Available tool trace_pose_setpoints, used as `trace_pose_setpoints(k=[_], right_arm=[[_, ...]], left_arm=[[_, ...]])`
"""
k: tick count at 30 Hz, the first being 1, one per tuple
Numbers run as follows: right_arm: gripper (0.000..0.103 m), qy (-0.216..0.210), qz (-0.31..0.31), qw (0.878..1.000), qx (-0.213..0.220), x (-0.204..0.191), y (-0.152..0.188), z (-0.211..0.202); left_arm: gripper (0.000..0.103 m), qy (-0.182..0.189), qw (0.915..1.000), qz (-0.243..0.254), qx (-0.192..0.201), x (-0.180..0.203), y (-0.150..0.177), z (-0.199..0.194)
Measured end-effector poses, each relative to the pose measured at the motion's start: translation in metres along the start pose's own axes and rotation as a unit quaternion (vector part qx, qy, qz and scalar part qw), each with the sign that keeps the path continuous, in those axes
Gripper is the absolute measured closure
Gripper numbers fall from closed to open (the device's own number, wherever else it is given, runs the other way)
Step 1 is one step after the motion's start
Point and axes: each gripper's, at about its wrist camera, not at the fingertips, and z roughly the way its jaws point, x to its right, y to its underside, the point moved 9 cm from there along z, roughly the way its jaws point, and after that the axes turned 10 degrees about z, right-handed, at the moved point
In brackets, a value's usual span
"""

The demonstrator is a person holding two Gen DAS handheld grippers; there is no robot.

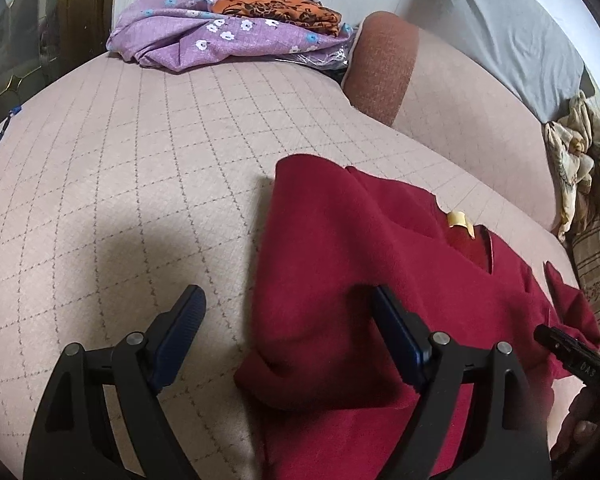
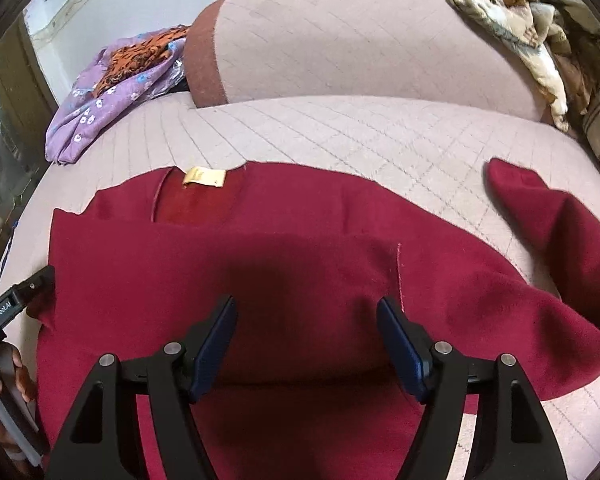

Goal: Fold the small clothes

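Note:
A dark red garment (image 1: 364,264) with a yellow neck label (image 1: 458,218) lies on the pink quilted bed. Its left side is folded over the body. My left gripper (image 1: 286,300) is open and empty, above the garment's left edge. In the right wrist view the garment (image 2: 260,264) fills the foreground, label (image 2: 204,177) at the back, one sleeve (image 2: 548,216) spread out to the right. My right gripper (image 2: 306,308) is open and empty just above the garment's middle. The right gripper also shows in the left wrist view (image 1: 572,354), and the left gripper in the right wrist view (image 2: 16,304).
A purple flowered cloth (image 1: 204,36) with an orange patterned cloth (image 1: 276,4) lies at the bed's far left. A pink bolster (image 2: 360,44) with a rust-red end runs along the back. A crumpled beige floral cloth (image 2: 512,12) lies at the right.

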Motion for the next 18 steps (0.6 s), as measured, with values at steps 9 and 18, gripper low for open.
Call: trace_pose_setpoints(k=[9, 18], right_arm=[[0.037, 0.044, -0.028, 0.999, 0.01, 0.005, -0.002, 0.024], [0.034, 0.013, 0.024, 0.999, 0.043, 0.019, -0.022, 0.011]], left_arm=[[0.013, -0.062, 0.9977, 0.015, -0.02, -0.016, 0.003, 0.006], [0.012, -0.056, 0.9982, -0.001, -0.018, -0.022, 0.003, 0.006]])
